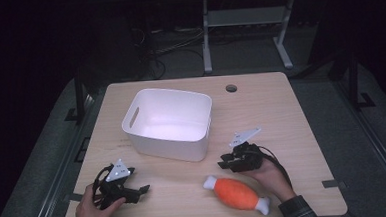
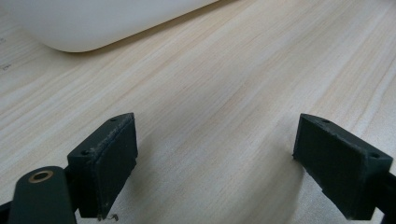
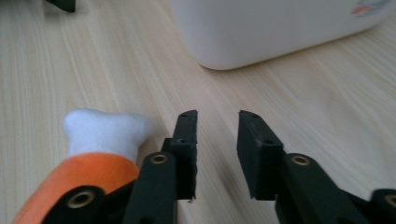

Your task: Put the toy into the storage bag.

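Seen from the high view: pale wood-grain tabletop (image 1: 292, 128) carrying a white rectangular plastic bin (image 1: 169, 123) with a slot handle in its end wall, and an orange plush drumstick toy with white bone-shaped ends (image 1: 237, 193). Left tongs (image 1: 144, 188) held low in the left hand (image 1: 92, 210), just short of the bin's near wall, pointing across toward the toy. Right tongs (image 1: 223, 161) gripped by the right hand (image 1: 269, 176), tips between the bin's near corner and the toy's white end, close above the toy.

From the left gripper view: left tongs (image 2: 215, 154) spread wide, nothing between the black pads (image 2: 109, 161), bare wood beneath, rounded bottom edge of the bin (image 2: 88, 23) beyond them at upper left. Jaw gap not readable from the high view.

From the right gripper view: right tongs (image 3: 217, 154) parted by a narrow gap, empty, not touching the toy. Toy's white knob and orange body (image 3: 100, 140) just beside the tongs' left jaw, partly hidden behind the linkage. Bin corner (image 3: 261, 32) ahead of the tongs, with a small red-printed label at its far right edge, too blurred to read. Tip of the other tongs (image 3: 63, 4) at the top left corner.
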Demonstrator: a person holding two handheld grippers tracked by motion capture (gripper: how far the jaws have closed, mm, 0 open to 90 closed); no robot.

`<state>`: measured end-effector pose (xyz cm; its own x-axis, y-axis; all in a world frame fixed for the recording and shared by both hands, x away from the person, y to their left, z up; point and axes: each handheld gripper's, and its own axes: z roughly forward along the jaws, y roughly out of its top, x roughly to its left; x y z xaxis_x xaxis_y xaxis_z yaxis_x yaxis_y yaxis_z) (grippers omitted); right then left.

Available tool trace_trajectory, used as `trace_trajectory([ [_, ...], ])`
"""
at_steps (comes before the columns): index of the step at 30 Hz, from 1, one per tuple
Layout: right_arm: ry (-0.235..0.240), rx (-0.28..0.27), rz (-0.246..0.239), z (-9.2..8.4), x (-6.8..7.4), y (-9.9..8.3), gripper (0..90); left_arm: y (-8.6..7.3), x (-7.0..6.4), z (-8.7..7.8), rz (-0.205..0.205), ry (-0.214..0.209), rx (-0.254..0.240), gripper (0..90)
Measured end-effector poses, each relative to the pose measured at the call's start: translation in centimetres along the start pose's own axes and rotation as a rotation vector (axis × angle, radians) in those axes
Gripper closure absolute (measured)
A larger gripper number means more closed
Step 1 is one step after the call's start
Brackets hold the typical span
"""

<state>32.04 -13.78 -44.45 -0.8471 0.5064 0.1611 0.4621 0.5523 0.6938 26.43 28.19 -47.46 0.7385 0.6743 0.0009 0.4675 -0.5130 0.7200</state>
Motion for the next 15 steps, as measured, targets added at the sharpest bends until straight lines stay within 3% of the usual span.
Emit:
trace_trajectory([
  [6,-0.015,0.010,0.055,-1.2,-0.8,-0.9,49.5,0.0,0.0,0.0,0.000,0.000,0.000,12.7],
  [15,-0.042,-0.022,0.114,-3.5,-1.3,-1.8,27.0,0.0,0.0,0.0,-0.004,-0.001,-0.001,12.7],
])
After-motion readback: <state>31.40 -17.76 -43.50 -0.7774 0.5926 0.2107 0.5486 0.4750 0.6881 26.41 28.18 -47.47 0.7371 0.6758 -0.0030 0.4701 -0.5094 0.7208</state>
